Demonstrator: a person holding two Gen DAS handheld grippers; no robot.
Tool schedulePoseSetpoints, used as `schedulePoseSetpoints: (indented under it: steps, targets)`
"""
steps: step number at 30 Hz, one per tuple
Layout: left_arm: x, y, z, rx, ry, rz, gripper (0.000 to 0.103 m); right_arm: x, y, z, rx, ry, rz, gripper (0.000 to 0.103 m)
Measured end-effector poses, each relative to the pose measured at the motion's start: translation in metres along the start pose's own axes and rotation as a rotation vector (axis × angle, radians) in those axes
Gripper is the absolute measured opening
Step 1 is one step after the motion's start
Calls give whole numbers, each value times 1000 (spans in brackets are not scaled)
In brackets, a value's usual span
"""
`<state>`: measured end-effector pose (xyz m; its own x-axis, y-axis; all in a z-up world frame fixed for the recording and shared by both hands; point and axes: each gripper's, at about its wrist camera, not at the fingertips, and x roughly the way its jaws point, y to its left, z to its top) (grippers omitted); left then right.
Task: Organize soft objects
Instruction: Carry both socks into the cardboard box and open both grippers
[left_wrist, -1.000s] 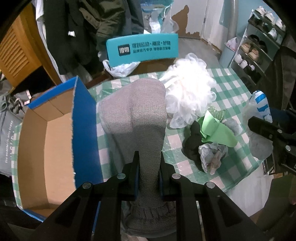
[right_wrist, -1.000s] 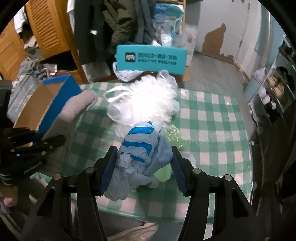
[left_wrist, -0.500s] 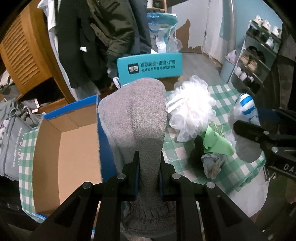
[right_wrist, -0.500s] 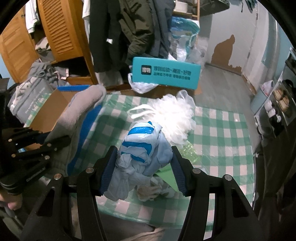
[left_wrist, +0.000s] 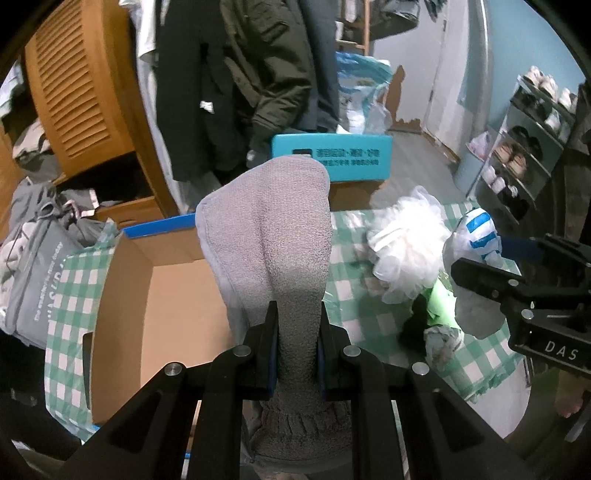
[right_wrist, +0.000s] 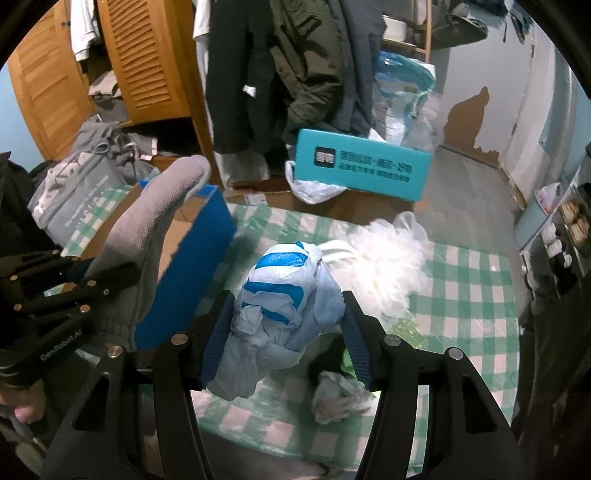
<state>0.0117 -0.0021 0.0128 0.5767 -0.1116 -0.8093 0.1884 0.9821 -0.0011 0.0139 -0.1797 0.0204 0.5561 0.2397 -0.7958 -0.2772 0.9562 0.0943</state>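
left tongs clamp grey sock above open box | right tongs clamp blue-striped bag over table

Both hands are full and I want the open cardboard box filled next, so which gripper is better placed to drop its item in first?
Probably left. The left gripper holds the grey fuzzy sock close by the blue-sided open cardboard box, while the right gripper, gripping the blue-striped white plastic bag bundle, sits farther off over the green checked tablecloth.
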Motion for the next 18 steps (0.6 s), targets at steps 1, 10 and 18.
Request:
schedulePoseSetpoints:
  steps: [1,10,18]
  targets:
    - [0,5,-1,-7,-1,2,16,1,4,3,-5,0,5,57]
    - [-4,41,-7,-66,-8,33,16,12,46,23,-56,-7,55,57]
    - [-1,71,-14,-118,-1,69,16,30,78,34,-105,10,76,57]
